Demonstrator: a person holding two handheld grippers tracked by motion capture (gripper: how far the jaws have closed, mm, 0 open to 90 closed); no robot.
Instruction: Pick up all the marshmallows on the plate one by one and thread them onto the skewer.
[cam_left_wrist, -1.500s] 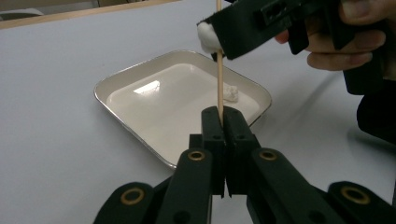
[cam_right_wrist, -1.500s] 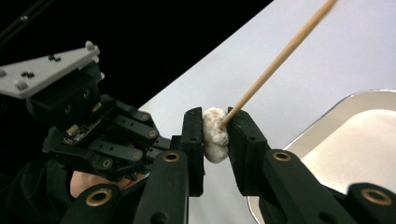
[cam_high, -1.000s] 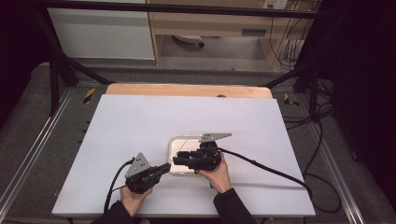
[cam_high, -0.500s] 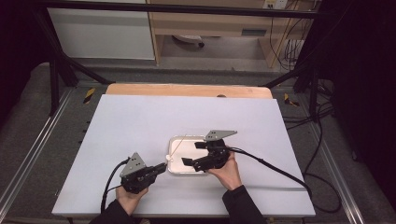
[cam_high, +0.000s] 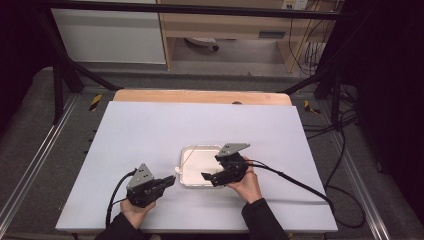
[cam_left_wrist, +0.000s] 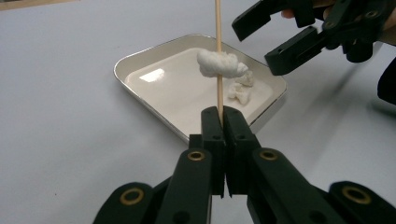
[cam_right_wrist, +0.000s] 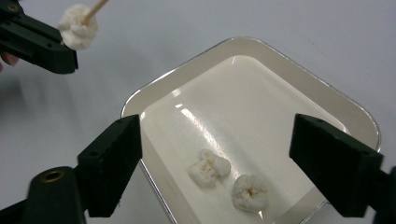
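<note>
On the white surface (cam_high: 150, 135) sat a shallow white tray (cam_high: 186, 152), and the work looked to be threading popcorn onto a skewer, one piece on and more to go. The left gripper (cam_left_wrist: 219, 116), near and left of the tray, had its jaws pinched tight on the thin wooden skewer (cam_left_wrist: 217, 28), which carried one popcorn piece (cam_left_wrist: 219, 64). The right gripper (cam_right_wrist: 219, 158) hovered over the tray with jaws spread wide and empty; the next move probably called for closing gently on one of the two loose popcorn pieces (cam_right_wrist: 208, 168) below.
</note>
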